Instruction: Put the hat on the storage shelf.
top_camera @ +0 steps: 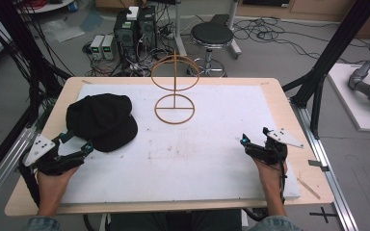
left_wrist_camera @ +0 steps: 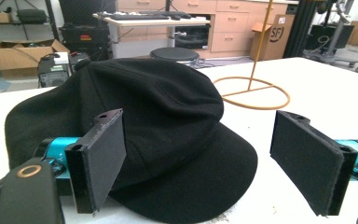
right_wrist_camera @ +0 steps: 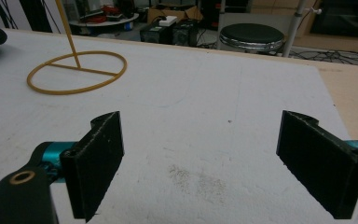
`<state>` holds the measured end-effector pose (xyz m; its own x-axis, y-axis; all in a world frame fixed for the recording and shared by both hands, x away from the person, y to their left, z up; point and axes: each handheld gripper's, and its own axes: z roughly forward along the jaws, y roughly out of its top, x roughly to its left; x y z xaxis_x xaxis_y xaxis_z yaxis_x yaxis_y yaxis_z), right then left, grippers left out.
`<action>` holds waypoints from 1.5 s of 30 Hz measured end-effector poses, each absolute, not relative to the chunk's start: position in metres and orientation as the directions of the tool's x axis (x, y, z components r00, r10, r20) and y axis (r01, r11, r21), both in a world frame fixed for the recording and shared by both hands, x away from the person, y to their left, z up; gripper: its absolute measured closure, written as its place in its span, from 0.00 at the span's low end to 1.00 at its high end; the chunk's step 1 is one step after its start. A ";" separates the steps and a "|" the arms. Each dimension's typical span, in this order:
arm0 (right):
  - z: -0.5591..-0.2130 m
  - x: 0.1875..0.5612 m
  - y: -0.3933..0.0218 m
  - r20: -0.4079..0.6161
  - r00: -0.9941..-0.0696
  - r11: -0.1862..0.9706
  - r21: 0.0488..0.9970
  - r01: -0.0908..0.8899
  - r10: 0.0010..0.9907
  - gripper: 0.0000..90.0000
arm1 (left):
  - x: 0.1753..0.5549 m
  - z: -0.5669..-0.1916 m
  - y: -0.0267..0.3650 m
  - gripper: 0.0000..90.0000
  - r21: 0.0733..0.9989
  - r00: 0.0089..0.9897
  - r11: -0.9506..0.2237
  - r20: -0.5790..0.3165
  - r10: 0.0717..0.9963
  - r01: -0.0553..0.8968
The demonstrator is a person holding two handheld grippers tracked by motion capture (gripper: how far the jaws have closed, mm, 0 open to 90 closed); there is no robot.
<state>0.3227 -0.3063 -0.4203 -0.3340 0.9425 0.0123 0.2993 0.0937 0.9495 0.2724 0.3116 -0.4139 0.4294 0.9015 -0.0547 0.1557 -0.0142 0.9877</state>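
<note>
Nearest the person, two hands come in over the table's (top_camera: 289, 120) front edge, each holding a gripper low over the white board (top_camera: 197, 154). The left gripper (top_camera: 79, 144) sits at the board's left side with its jaws wide apart, pointing at the black cap (top_camera: 102, 120). In the left gripper view the cap (left_wrist_camera: 158, 126) lies between the jaws; its brim seems to reach between the pads, though whether either pad touches it cannot be told. The right gripper (top_camera: 248, 144) rests at the board's right side, jaws likewise spread wide, with bare board between them in the right gripper view.

Farther back, at the board's middle, stands a wire stand (top_camera: 175, 91): a flat ring base, an upright rod and a larger ring on top. It is well apart from the cap. Beyond the table are a stool (top_camera: 212, 36) and computer boxes (top_camera: 135, 29) on the floor.
</note>
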 end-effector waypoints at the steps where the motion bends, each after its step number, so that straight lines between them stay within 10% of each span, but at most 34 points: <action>1: -0.420 0.323 -0.306 0.014 -0.333 0.092 0.949 0.301 0.943 0.16 | 0.273 -0.413 0.312 0.21 0.988 0.430 -0.008 -0.061 0.901 0.155; 45: -0.422 0.321 -0.307 -0.031 -0.325 0.142 0.936 0.323 0.945 0.16 | 0.387 -0.378 0.339 0.21 0.981 0.329 0.120 -0.165 0.930 0.153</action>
